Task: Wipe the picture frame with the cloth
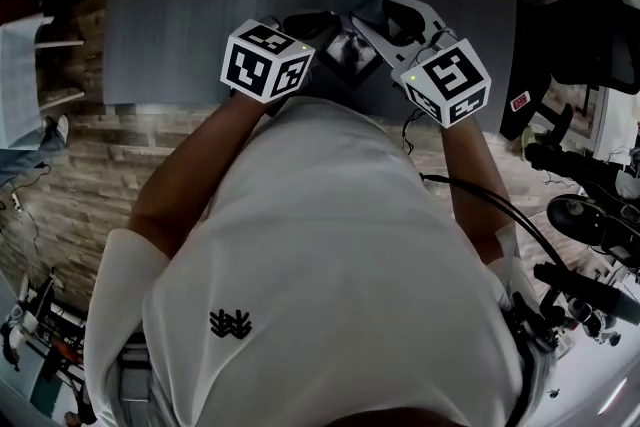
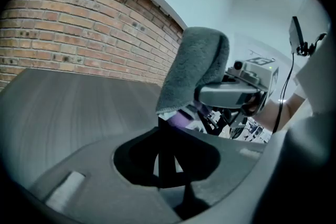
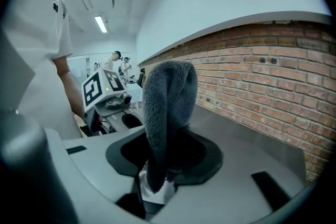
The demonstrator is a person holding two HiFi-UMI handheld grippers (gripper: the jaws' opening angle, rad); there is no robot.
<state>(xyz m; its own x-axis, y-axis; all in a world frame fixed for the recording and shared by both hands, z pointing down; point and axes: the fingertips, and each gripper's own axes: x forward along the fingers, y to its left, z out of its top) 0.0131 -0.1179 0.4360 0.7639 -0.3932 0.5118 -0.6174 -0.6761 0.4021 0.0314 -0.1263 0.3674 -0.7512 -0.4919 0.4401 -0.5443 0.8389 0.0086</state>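
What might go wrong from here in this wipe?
The left tool holds the picture frame by a narrow edge; pressure from the cloth may twist it loose onto the table. The cloth stands bunched in the right tool, so it might slip out mid-stroke.

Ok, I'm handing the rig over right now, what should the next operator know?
Left gripper: shut on the picture frame, held over the table.
Right gripper: shut on the cloth, which appears to lie against the frame's top edge.
Done: frame and cloth are both gripped and brought together; how much is already wiped cannot be told.
Left: rub the cloth across the frame's faces and edges.
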